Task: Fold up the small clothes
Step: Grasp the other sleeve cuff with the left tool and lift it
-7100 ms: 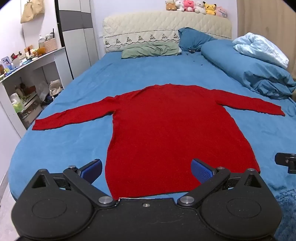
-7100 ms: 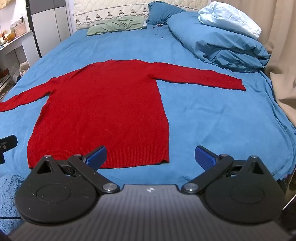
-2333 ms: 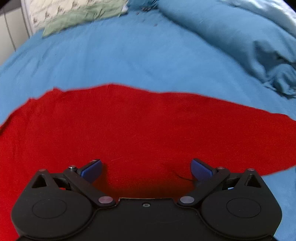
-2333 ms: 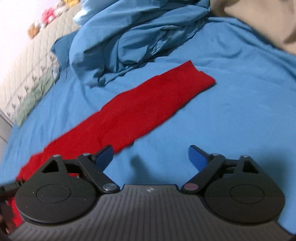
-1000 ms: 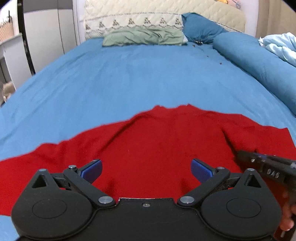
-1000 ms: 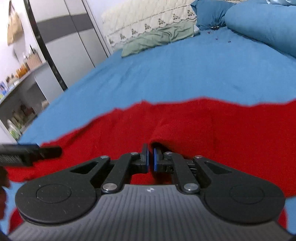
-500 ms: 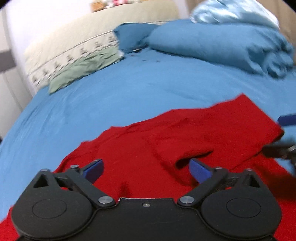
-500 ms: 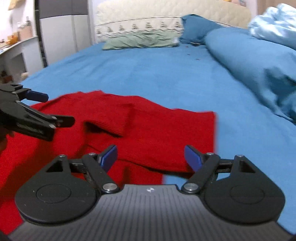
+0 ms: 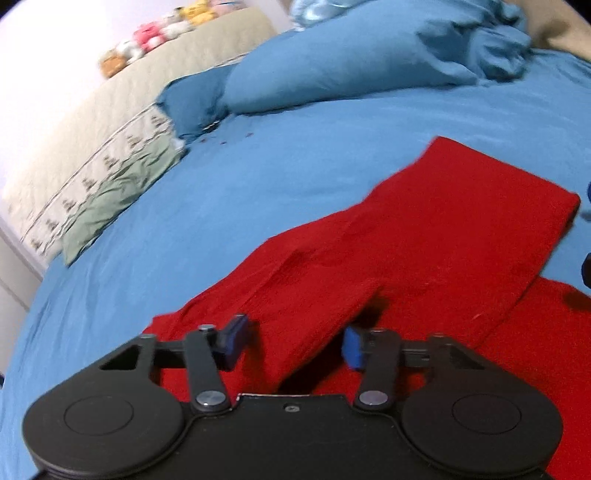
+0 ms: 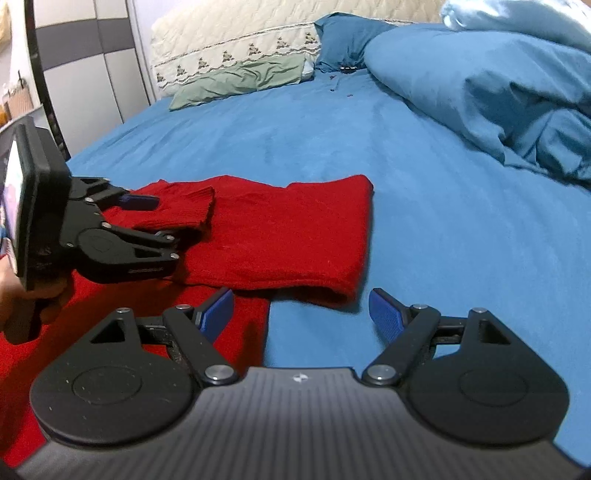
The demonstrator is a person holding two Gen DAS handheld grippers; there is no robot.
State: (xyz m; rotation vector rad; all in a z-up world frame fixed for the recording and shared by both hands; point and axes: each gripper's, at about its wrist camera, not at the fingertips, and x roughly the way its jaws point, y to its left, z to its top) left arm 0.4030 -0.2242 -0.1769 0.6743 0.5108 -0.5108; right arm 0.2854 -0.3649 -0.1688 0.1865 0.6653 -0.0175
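A red knit sweater (image 10: 288,240) lies on the blue bed sheet (image 10: 461,240); its right sleeve is folded back across the body. The sleeve's cuff (image 10: 177,210) lies between the fingers of my left gripper (image 9: 291,345), whose jaws are partly closed around it but not pinching. The left gripper also shows in the right wrist view (image 10: 155,221), at the left over the sweater. My right gripper (image 10: 301,314) is open and empty, hovering just in front of the folded edge of the sweater. The sweater (image 9: 424,251) fills the lower right of the left wrist view.
A heaped blue duvet (image 10: 498,92) lies along the right side of the bed. A green pillow (image 10: 240,81) and a dark blue pillow (image 10: 343,37) lie against the quilted headboard (image 10: 236,33). Plush toys (image 9: 155,37) sit on the headboard. A grey wardrobe (image 10: 85,62) stands at the left.
My right gripper let go of the sleeve and has drawn back, open. My left gripper's jaws have narrowed around the sleeve cuff and it has swung to the right.
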